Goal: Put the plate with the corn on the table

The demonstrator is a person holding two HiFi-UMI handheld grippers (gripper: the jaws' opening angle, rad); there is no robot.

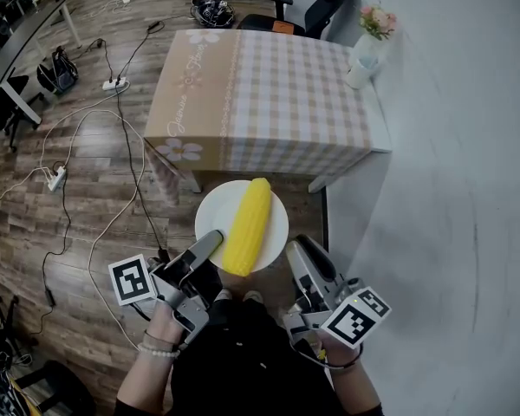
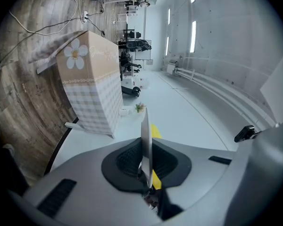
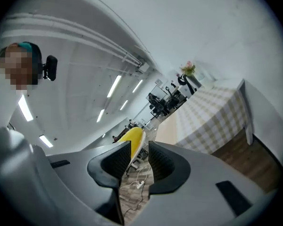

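Note:
A white plate carrying a yellow corn cob hangs in the air just in front of the table with the checked cloth. My left gripper is shut on the plate's left rim; in the left gripper view the plate edge stands pinched between the pads, with the corn behind it. My right gripper is at the plate's right rim. In the right gripper view its jaws stand apart, the plate rim and corn showing in the gap, no pad pressing.
A vase of flowers stands at the table's far right corner. An office chair sits behind the table. Cables and a power strip lie on the wooden floor at left. A white wall runs along the right.

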